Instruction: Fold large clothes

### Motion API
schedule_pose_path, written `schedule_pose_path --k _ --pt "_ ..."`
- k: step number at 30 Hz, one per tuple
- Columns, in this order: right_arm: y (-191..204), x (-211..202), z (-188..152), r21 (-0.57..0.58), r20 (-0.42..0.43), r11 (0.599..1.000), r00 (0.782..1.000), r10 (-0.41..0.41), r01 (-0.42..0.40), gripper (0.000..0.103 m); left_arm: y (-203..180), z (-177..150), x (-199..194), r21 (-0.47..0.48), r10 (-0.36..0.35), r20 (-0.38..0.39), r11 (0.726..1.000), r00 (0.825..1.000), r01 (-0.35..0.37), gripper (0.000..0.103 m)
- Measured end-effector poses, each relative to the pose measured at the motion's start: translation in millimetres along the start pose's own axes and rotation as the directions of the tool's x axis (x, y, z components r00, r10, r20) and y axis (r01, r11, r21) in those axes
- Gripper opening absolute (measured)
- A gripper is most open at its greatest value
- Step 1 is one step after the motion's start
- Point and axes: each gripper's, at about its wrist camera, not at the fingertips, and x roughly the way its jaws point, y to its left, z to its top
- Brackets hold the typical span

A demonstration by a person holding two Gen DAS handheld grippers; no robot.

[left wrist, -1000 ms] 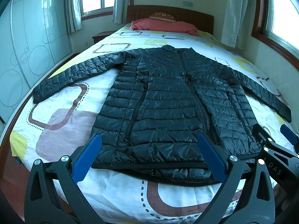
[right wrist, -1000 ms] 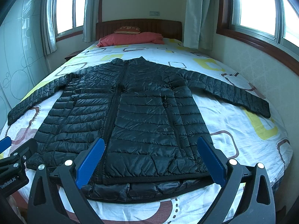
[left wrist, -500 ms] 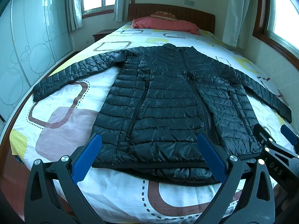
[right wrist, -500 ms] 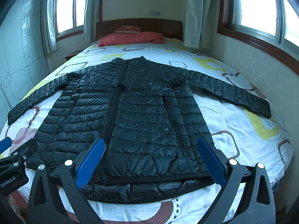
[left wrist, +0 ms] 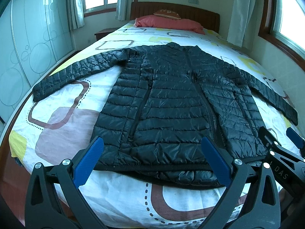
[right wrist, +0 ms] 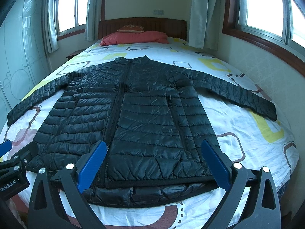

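Note:
A black quilted puffer jacket (left wrist: 171,99) lies flat and zipped on the bed, front up, collar toward the headboard, both sleeves spread out sideways. It also shows in the right wrist view (right wrist: 144,118). My left gripper (left wrist: 152,152) is open and empty, held above the jacket's hem on its left half. My right gripper (right wrist: 153,152) is open and empty above the hem on the right half. Each gripper shows at the edge of the other's view.
The bed (left wrist: 63,126) has a white sheet with brown and yellow shapes. A red pillow (left wrist: 167,22) lies by the wooden headboard. A glass wardrobe (left wrist: 28,47) stands on the left, a wall with windows (right wrist: 266,15) on the right.
Both grippers have drifted slightly; the jacket and sleeves lie as before. Both grippers stay open.

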Motion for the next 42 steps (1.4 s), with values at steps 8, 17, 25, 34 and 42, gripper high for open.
schedule_pose_path --k 8,17,25,34,42 --pt "-5.0 13.4 6.1 0.007 -0.024 1.0 0.999 0.029 -0.028 0.098 2.2 7.4 11.3 -0.005 -0.009 -0.015 1.0 1.0 0.009 0.101" --pt "-50.2 48.3 40.5 0.121 -0.025 0.989 0.996 0.083 -0.079 0.098 36.1 52.9 55.6 -0.106 -0.077 -0.054 0.992 0.996 0.071 0.101" --pt "-167.2 119.5 62.3 0.397 -0.023 0.917 0.999 0.041 -0.028 0.089 115.5 76.4 139.0 -0.342 -0.119 -0.168 0.938 0.979 0.055 0.074" --pt "-310.4 169.9 46.1 0.719 0.082 0.691 0.997 0.011 -0.067 0.075 198.6 80.5 189.6 -0.478 0.05 -0.214 0.866 0.976 -0.149 0.044" --pt "-399.5 190.7 18.4 0.868 0.163 0.483 0.985 -0.053 -0.118 0.076 231.7 82.9 195.2 -0.516 0.23 -0.202 0.801 0.952 -0.303 0.077"
